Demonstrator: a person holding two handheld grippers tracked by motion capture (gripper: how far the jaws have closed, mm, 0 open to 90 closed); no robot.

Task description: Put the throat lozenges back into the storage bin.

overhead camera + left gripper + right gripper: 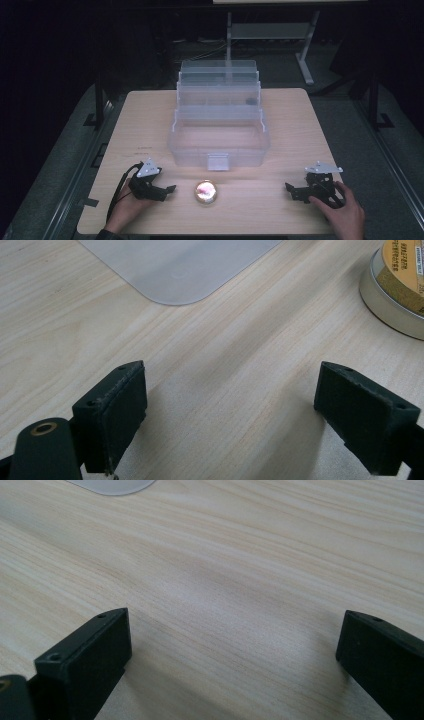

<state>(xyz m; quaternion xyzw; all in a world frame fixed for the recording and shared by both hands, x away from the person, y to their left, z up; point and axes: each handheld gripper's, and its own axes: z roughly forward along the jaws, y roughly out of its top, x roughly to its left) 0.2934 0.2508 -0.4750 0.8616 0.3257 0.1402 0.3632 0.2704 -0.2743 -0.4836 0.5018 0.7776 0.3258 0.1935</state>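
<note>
**benchwatcher:** So where are we at? Going big to small: the counter [150,115] is a pale wood top, and the clear tiered organizer box [218,125] sits in the middle of it, already opened out — its trays step up toward the back and the bottom tub faces the person. As far as I can see the tub has nothing in it. There's a small dark thing up in one of the upper trays, too tiny to identify.

**tin_fan:** And the actual item?

**benchwatcher:** The small round tin [206,192] sits on the counter just in front of the box's latch, between the two tools and untouched. The left gripper view catches its edge at the upper right, with a printed label on the lid.

**tin_fan:** Tools doing anything?

**benchwatcher:** Not really. The left tool [169,190] rests low on the counter near the tin, pointing at it, jaws spread wide with only bare wood between them. The right tool [291,191] is well apart on the other side, jaws equally wide, nothing held.

**tin_fan:** So basically step zero?

**benchwatcher:** My read — the box being open is the only part done. Grabbing the tin, lifting it and dropping it into a compartment is all left, and the left tool looks best placed to start.
</note>
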